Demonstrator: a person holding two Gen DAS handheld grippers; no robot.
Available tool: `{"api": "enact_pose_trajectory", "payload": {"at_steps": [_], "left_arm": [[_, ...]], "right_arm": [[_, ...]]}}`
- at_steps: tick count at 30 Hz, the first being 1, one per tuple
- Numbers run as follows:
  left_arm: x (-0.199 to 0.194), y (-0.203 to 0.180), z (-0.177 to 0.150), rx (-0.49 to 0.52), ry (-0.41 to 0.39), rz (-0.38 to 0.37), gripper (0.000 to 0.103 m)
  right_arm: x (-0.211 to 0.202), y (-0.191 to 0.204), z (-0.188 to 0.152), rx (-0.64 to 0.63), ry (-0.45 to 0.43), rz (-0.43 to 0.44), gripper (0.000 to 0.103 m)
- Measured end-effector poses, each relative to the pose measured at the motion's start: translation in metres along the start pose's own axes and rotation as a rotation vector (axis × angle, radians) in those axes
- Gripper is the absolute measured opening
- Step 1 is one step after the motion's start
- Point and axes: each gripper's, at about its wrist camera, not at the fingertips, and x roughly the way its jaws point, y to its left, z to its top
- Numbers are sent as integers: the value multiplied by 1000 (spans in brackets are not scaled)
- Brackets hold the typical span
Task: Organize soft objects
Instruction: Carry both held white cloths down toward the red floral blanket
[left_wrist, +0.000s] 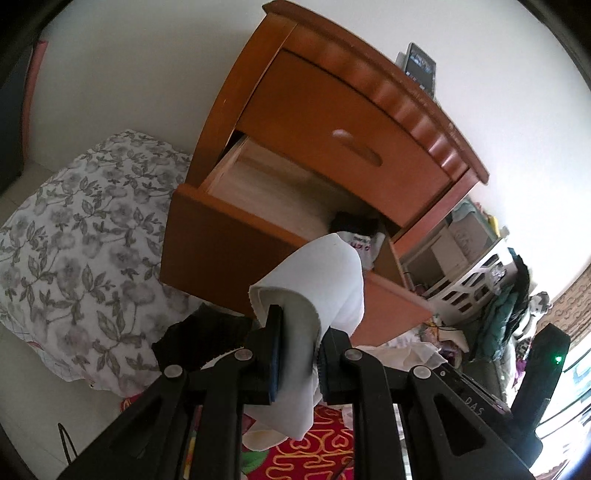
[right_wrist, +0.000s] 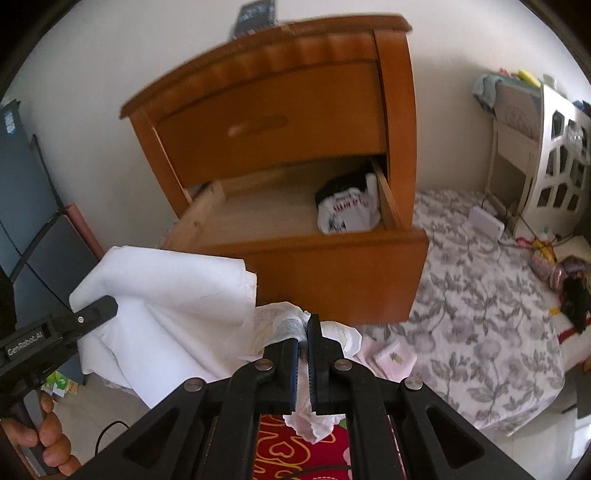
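A folded white cloth (left_wrist: 325, 280) hangs in front of a wooden nightstand (left_wrist: 332, 122). My left gripper (left_wrist: 301, 332) is shut on one end of it. My right gripper (right_wrist: 303, 332) is shut on the thin meshy edge of the same white cloth (right_wrist: 173, 310). The nightstand's lower drawer (right_wrist: 332, 266) stands pulled out. Inside, at its right back corner, lies a black and white printed garment (right_wrist: 345, 210). In the right wrist view the left gripper (right_wrist: 92, 312) shows at the left, held by a hand (right_wrist: 51, 439).
A floral quilt (right_wrist: 480, 314) covers the bed around the nightstand (right_wrist: 280, 110). A white lattice basket (left_wrist: 469, 284) and piled clothes (left_wrist: 509, 314) sit to the right. A red patterned fabric (right_wrist: 303, 454) lies below the grippers. A dark device (left_wrist: 419, 66) rests on the nightstand top.
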Motion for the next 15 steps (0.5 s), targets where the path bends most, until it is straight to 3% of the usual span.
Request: {"api": "enact_pose_trajectory", "payload": {"at_steps": [9,15], "left_arm": [[20,16,-7,-16,-1,34,17],[39,24,-15,-10,45,77,17]], "right_arm": [[29,-13,-14,28,61,-12,5],[39,-11,-19,12,68,-16,5]]}}
